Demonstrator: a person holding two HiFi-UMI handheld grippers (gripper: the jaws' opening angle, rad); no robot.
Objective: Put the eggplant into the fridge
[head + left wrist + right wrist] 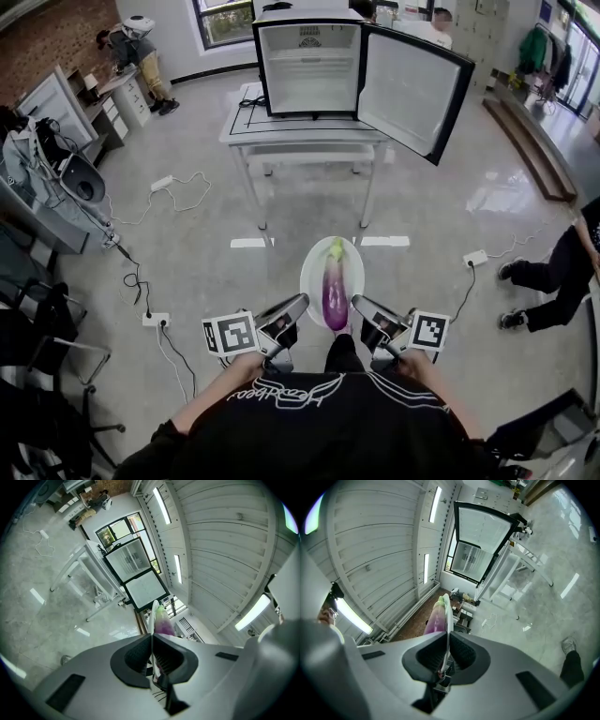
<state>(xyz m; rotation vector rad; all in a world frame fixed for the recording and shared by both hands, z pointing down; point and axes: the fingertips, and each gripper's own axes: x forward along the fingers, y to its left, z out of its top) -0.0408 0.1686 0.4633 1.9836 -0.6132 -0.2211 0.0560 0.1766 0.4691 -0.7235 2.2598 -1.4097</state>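
A purple eggplant [335,291] with a green stem lies on a white plate [310,267] held in the air in front of me. My left gripper [302,302] is shut on the plate's left rim and my right gripper [355,302] is shut on its right rim. In the left gripper view the plate's edge [152,616] runs between the jaws, with the eggplant [162,623] to its right. The right gripper view shows the plate [447,611] and the eggplant [437,618] the same way. The small fridge [309,66] stands on a white table [246,127] ahead, door [412,84] swung open to the right.
Cables and power strips [155,321] lie on the floor to the left. A person's legs [544,277] show at the right, another person [141,52] at the back left. Desks and chairs [56,187] line the left side. Bare floor lies between me and the table.
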